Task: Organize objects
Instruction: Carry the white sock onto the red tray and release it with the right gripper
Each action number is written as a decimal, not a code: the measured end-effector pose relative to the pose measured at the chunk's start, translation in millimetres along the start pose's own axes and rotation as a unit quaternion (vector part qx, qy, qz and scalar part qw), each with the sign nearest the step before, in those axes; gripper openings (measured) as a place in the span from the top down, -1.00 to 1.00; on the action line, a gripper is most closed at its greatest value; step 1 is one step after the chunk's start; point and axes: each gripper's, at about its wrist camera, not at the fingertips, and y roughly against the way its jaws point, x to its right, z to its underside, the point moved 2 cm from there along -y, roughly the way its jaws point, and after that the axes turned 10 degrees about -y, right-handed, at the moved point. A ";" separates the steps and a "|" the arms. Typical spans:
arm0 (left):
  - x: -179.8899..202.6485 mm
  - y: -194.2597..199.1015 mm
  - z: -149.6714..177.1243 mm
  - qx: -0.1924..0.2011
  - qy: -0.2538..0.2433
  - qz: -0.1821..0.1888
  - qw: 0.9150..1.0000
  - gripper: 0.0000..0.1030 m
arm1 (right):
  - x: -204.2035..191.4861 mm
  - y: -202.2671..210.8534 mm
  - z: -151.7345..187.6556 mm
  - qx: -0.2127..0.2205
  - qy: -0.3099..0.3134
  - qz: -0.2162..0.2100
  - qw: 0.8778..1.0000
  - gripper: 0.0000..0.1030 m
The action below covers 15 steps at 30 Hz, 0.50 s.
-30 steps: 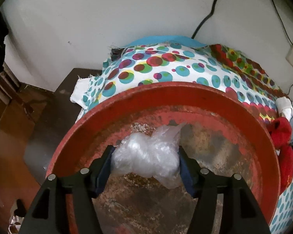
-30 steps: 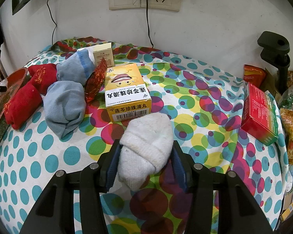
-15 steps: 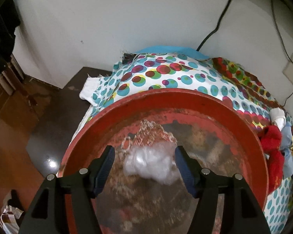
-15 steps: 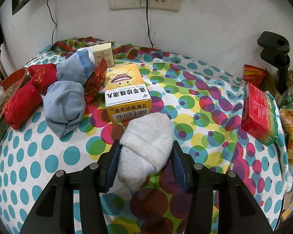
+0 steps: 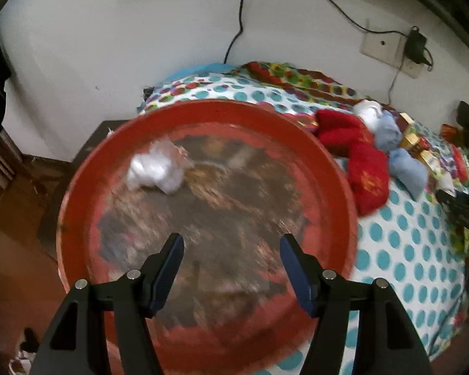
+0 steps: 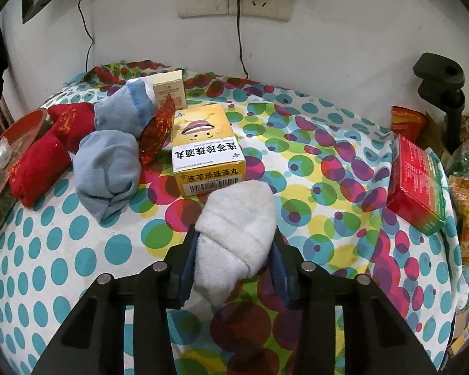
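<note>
Item: white rolled sock (image 6: 237,234), twelve o'clock of right gripper (image 6: 233,265), jaws just closing, now clenched on it. Left gripper (image 5: 231,268) released, empty. Advice: lift straight, clearing yellow box (image 6: 208,153).

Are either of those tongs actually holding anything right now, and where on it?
The right tongs have just closed on the rolled white sock, pinching its near end. The left tongs hold nothing, open above the red tray.
</note>
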 end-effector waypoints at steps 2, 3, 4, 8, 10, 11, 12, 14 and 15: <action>3.8 4.7 8.1 0.001 0.005 0.006 1.000 -0.28 | -0.6 1.8 0.7 0.002 -0.003 0.003 1.000 0.27; 5.0 6.0 11.4 0.001 0.007 0.007 1.000 -0.28 | 1.3 2.8 1.1 0.002 -0.012 0.002 1.000 0.27; 5.8 8.3 14.5 0.003 0.007 0.007 1.000 -0.28 | 0.6 3.4 1.6 0.000 -0.019 0.000 1.000 0.27; 2.4 12.4 26.1 0.000 0.013 0.001 1.000 -0.28 | -5.8 18.5 0.4 0.009 -0.025 0.002 1.000 0.27; -2.4 15.2 31.3 0.000 0.023 0.003 1.000 -0.28 | -14.1 34.1 -3.6 0.020 -0.025 -0.006 0.999 0.27; -5.2 16.5 34.1 -0.001 0.030 0.007 1.000 -0.28 | -19.2 41.2 -6.2 0.025 -0.021 -0.007 0.999 0.27; -8.4 17.4 35.9 -0.001 0.035 0.010 0.999 -0.28 | -26.6 48.8 -9.3 0.029 -0.015 -0.013 0.999 0.27; -15.3 18.2 41.5 0.000 0.056 0.019 0.998 -0.28 | -46.9 63.9 -15.8 0.038 0.001 -0.029 0.999 0.27; -17.3 18.5 43.9 0.000 0.061 0.020 0.998 -0.28 | -59.7 70.1 -19.3 0.041 0.011 -0.037 0.998 0.27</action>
